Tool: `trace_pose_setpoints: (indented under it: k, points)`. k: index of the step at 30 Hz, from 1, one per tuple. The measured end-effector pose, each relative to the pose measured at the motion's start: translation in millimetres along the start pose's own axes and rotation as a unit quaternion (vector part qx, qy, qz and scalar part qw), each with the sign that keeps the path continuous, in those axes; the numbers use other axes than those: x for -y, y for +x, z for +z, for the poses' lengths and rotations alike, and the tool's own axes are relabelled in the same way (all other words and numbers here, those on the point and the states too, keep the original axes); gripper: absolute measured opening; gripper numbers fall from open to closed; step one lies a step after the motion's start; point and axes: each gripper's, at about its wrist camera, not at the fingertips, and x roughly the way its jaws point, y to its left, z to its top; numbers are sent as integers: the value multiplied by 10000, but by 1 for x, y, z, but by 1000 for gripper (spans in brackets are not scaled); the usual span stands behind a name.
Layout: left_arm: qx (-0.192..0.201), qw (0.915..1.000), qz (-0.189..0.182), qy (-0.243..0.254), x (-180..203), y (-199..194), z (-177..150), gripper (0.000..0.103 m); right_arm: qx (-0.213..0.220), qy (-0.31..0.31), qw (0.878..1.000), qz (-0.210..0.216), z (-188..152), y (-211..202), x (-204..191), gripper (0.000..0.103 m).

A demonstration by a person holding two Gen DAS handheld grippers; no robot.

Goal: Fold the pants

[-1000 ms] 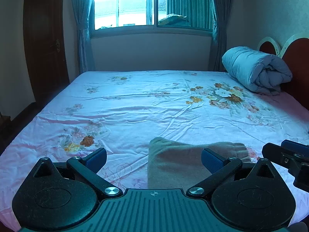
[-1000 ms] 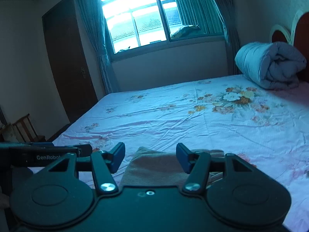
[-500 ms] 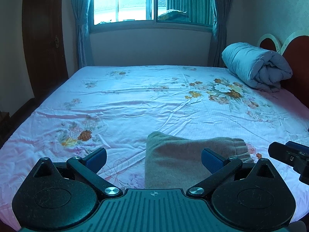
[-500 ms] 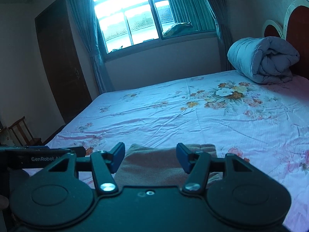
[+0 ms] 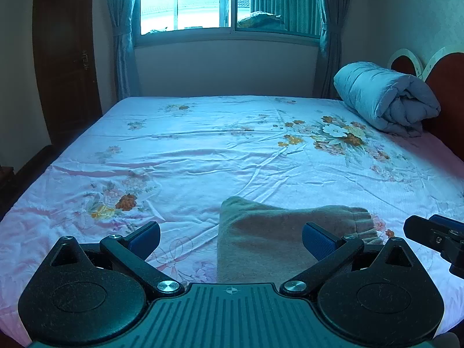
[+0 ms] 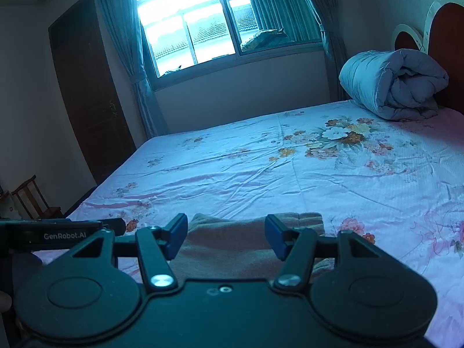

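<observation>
Left gripper (image 5: 230,239): jaws spread wide, nothing between the pads, hovering low at the bottom of the left wrist frame. Right gripper (image 6: 226,236): jaws likewise parted and empty, at the bottom centre of its own frame. Just beyond both, folded tan pants (image 5: 278,237) lying flat on the floral bedsheet (image 5: 203,156), near the bed's closest edge.

In the left wrist view, pants sitting lower centre to lower right, under and past the right-hand pad, long axis running across the frame, the cuffed or banded end toward the right. In the right wrist view, pants (image 6: 249,240) centred directly ahead between the two pads, so probably squarer to the right gripper; left gripper offset toward the bundle's left edge. Touching or just clear of the cloth: cannot tell, since the gripper bodies hide the near part.

Farther out, rolled grey quilt (image 5: 385,95) at upper right by the headboard, well apart. Window (image 5: 220,0) at top centre.

Judged: fold looks close to finished.
</observation>
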Motion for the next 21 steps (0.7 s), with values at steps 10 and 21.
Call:
trace_pose_setpoints:
  k: [10,21]
  points:
    - [-51,10000,13,-31,0,6,-1,103,-97,46,9999,-8,-1,6,2,51]
    - [-153,9999,21,-60,-2,16,-3,103,-158,115,9998,-58,-3,10,5,51]
